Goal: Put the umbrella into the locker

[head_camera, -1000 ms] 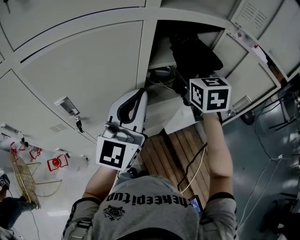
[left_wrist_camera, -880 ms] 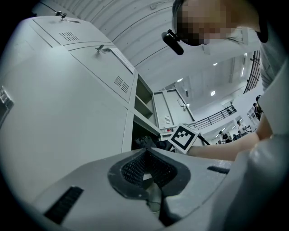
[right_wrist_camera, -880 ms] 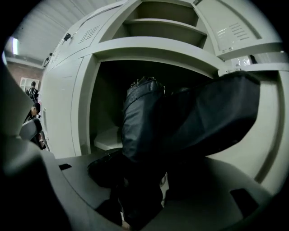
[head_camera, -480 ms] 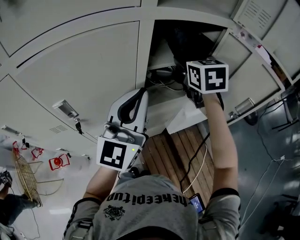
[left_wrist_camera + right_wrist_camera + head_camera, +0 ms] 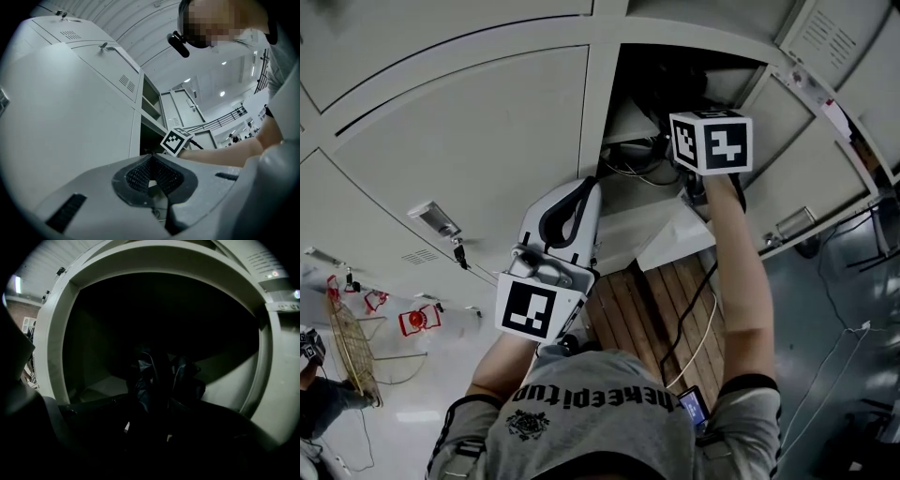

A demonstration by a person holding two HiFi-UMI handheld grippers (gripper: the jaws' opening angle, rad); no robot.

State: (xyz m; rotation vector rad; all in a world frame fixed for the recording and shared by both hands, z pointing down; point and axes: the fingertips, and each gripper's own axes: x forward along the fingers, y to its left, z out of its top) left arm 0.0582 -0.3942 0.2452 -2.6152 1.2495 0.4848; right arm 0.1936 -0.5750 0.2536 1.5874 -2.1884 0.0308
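The open locker (image 5: 602,89) is a dark compartment at the top centre of the head view. My right gripper (image 5: 709,141) reaches into its mouth, its fingertips hidden behind its marker cube. In the right gripper view the folded black umbrella (image 5: 154,376) stands up from between the dark jaws of my right gripper (image 5: 157,404), inside the locker frame (image 5: 51,333). Those jaws are closing on the umbrella. My left gripper (image 5: 579,192) hangs in front of the shut locker doors, its jaws together with nothing in them (image 5: 151,159).
Shut grey locker doors (image 5: 469,131) fill the left. A locker door (image 5: 797,150) stands open at the right. Cables (image 5: 633,169) lie on a lower shelf. A slatted wooden bench (image 5: 666,300) with a cable (image 5: 698,328) and a phone (image 5: 692,405) is below.
My right gripper has moved up the picture into the locker opening with the umbrella, whose black bundle no longer shows in the head view. The left gripper has stayed put.
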